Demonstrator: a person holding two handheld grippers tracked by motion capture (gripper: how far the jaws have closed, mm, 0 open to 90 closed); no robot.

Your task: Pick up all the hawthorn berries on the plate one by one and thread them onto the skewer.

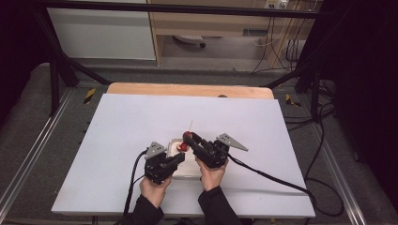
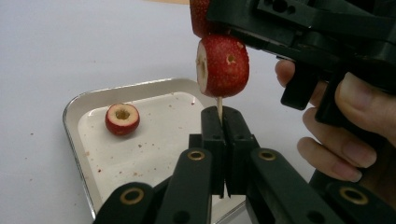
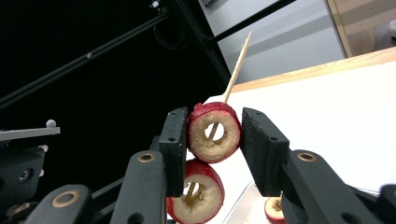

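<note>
The left hand-held gripper (image 2: 223,122) pinches the brittle skewer (image 2: 219,108) low while the right hand-held gripper (image 3: 214,135) clamps the soft fruit ring (image 3: 215,132) (grip its 3 and 9 o'clock skin).

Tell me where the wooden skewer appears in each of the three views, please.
High view: the wooden skewer rises thin above the fruit, near the table's middle.
Left gripper view: a short piece between the lower fruit and the shut jaws.
Right gripper view: it slants up from the top fruit ring.
Shared landmark: the white tray.
</note>
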